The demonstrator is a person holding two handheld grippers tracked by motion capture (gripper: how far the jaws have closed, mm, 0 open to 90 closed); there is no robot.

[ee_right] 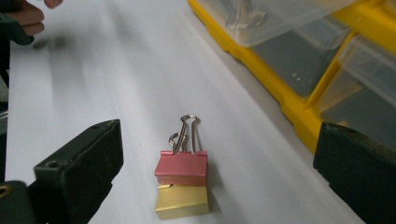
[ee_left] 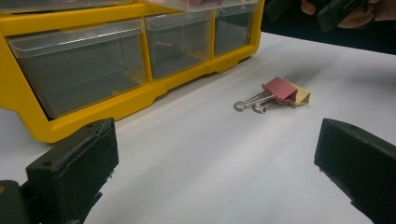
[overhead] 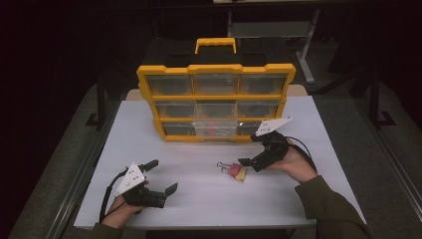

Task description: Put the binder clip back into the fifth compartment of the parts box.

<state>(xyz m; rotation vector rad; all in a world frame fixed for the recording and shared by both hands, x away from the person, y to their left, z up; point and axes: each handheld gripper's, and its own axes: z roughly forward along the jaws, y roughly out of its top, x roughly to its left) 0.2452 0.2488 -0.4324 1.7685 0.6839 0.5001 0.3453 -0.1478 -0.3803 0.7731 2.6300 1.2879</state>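
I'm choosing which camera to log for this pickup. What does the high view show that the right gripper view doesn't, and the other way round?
High view alone: the whole yellow drawer organizer with its top handle, the table's edges, both forearms, and the left gripper resting open at the near left.

Right gripper view alone: a close look at the clips, the pink binder clip lying against the gold binder clip, wire handles pointing away, centred between the right gripper's wide-open jaws.

Both share: the two clips on the white table, with the organizer's clear drawers beyond them.

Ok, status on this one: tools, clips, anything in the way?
Right tool open, just short of the clips. Left tool open, idle, well back. Pink and yellow clips flat on table, untouched. Nothing blocking; drawer box behind.
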